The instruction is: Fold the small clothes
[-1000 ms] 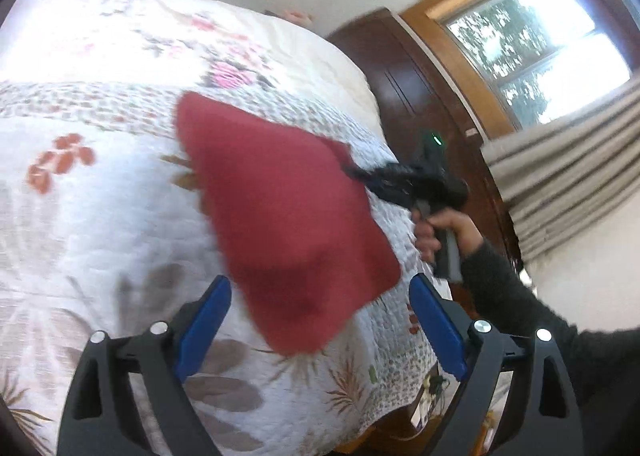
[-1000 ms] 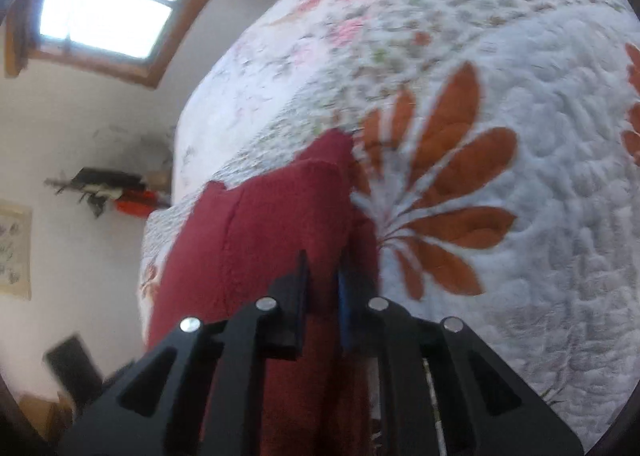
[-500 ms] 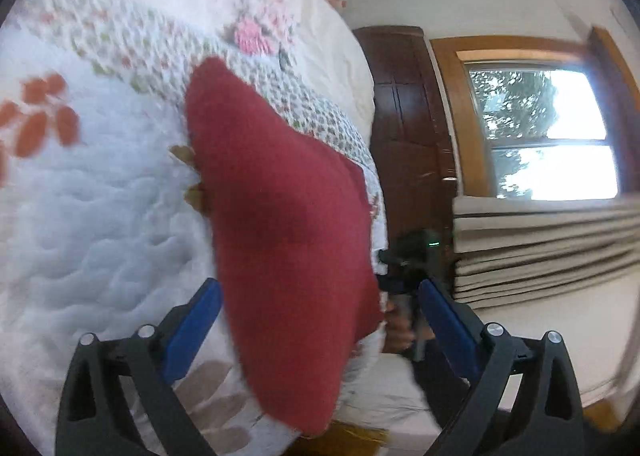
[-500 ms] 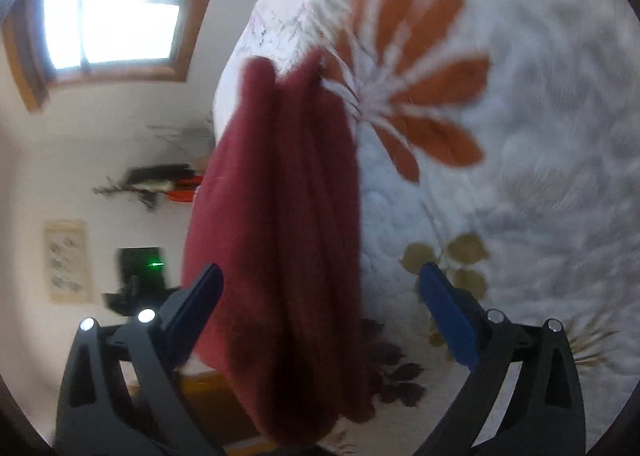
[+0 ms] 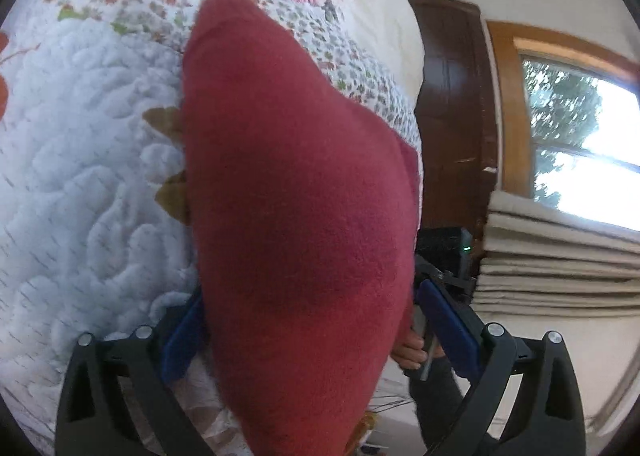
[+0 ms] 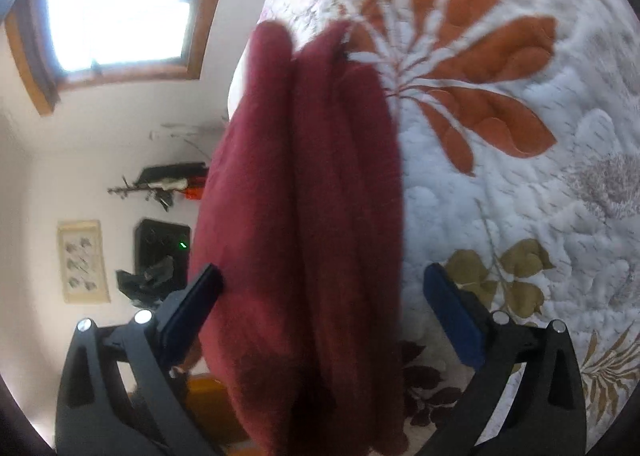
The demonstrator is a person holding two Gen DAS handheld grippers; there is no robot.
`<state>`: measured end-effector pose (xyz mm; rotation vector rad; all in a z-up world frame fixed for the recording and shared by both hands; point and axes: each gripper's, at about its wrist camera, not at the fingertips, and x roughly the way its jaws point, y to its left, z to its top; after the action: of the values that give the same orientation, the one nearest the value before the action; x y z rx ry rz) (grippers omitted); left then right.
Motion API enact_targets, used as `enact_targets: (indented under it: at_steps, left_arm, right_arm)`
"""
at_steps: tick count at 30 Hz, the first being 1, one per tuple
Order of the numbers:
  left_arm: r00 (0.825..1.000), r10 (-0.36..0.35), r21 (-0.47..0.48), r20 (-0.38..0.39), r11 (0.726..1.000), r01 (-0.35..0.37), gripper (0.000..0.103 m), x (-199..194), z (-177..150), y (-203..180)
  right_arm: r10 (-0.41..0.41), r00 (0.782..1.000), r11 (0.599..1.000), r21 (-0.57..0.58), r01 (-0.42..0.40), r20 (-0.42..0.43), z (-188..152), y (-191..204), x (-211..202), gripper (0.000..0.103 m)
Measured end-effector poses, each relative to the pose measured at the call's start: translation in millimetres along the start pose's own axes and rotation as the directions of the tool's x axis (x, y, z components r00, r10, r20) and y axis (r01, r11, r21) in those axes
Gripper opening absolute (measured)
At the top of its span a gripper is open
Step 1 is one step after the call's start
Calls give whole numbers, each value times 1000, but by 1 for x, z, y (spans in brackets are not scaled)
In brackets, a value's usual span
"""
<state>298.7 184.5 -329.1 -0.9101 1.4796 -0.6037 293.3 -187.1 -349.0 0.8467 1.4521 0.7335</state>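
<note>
red folded cloth (image 5: pixel 296 216) was seen lying on the quilt (image 5: pixel 80 176), framed by both grippers' jaws, spread wide and released.

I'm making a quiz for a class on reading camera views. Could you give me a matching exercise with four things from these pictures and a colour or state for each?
Things:
1. folded cloth
2. left tongs
3. quilt
4. curtain

Colour or state:
A. beige, gathered in folds under the window
B. dark red, lying on the bed
C. white, with orange leaf prints
D. open, one finger on each side of the cloth

Pairs: 1-B, 2-D, 3-C, 4-A
</note>
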Motion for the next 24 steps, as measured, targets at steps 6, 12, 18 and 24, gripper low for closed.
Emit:
enact_targets:
  at_steps: [6, 12, 18, 24]
  left_arm:
    - [997, 63, -7, -47, 998, -64, 70, 11, 8, -1]
    - [998, 49, 46, -36, 998, -47, 44, -5, 2, -13]
    - [999, 40, 165, 35, 985, -46, 43, -65, -22, -46]
    - [992, 61, 151, 114, 985, -78, 44, -141, -79, -2]
  right_arm:
    - [21, 1000, 1000, -18, -21, -5, -4, 27, 12, 48]
    - [-19, 999, 993, -115, 24, 45, -22, 82, 6, 41]
    - [36, 996, 979, -202, -18, 83, -41, 150, 12, 41]
    - [43, 999, 960, -278, -39, 8, -62, 204, 69, 41]
